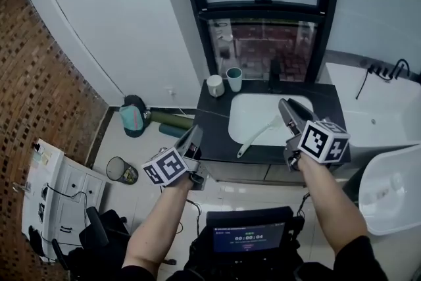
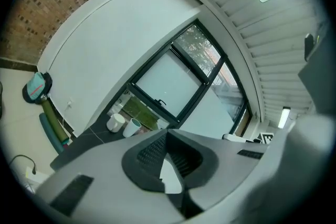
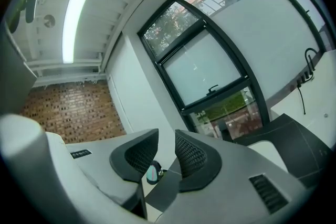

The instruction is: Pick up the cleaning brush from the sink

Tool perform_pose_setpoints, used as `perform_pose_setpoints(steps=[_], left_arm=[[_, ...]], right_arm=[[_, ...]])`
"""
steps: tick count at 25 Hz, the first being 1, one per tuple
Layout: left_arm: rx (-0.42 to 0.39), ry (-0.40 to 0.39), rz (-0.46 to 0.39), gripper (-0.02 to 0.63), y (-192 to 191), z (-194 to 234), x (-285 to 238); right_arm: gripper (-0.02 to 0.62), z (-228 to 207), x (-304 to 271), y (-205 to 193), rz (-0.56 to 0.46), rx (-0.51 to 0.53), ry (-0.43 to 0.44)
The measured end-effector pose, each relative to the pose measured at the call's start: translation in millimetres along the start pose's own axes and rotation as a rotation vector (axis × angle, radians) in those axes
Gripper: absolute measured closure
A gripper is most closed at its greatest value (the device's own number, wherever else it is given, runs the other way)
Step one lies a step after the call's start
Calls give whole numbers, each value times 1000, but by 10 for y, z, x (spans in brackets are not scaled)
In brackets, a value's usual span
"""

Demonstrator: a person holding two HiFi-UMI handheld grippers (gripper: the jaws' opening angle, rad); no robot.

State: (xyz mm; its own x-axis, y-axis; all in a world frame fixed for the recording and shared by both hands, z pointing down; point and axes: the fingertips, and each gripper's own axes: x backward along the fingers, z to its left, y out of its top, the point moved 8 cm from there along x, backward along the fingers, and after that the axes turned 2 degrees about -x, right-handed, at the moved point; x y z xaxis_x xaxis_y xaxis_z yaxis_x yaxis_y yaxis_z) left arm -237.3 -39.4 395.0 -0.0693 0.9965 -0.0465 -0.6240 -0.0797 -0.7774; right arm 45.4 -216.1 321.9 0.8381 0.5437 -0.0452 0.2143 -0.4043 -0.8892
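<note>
The white long-handled cleaning brush [image 1: 258, 133] lies slanted in the white sink [image 1: 245, 116], which is set in a dark counter [image 1: 212, 135]. My right gripper [image 1: 285, 104] hovers over the sink's right rim, just right of the brush and clear of it. Seen from its own camera, the right gripper [image 3: 165, 138] is open with nothing between the pads. My left gripper [image 1: 196, 133] is at the counter's front left corner, away from the brush. In the left gripper view the left gripper [image 2: 168, 132] has its tips touching and holds nothing.
A white cup [image 1: 215, 85] and a teal-rimmed cup [image 1: 234, 79] stand on the counter behind the sink, below the window [image 1: 263, 3]. A bathtub [image 1: 381, 116] and a white fixture [image 1: 393, 189] are at the right. A bin [image 1: 122, 170] and white cabinet [image 1: 59, 191] stand on the floor at the left.
</note>
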Motion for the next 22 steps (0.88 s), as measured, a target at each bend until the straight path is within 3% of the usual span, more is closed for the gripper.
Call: perform_pose_setpoints(steps=[6, 7, 11, 14, 16, 22], left_arm=[[-214, 7, 99, 606, 649, 802, -881], [-243, 5, 123, 606, 764, 999, -1072], [-309, -4, 191, 606, 1054, 1609, -1622], [-410, -32, 296, 606, 1107, 1851, -1931], [-475, -21, 368, 606, 1076, 2004, -2144], [-589, 20, 530, 606, 689, 2348, -2674]], right_arm=[[485, -36, -1167, -181, 28, -18, -102], [426, -59, -1402, -231, 32, -23, -129], [413, -244, -2050, -540, 64, -40, -274], [413, -496, -2346, -849, 143, -57, -419], [348, -722, -2518, -1077, 215, -88, -516], [344, -1420, -2778, -1875, 461, -166, -734]])
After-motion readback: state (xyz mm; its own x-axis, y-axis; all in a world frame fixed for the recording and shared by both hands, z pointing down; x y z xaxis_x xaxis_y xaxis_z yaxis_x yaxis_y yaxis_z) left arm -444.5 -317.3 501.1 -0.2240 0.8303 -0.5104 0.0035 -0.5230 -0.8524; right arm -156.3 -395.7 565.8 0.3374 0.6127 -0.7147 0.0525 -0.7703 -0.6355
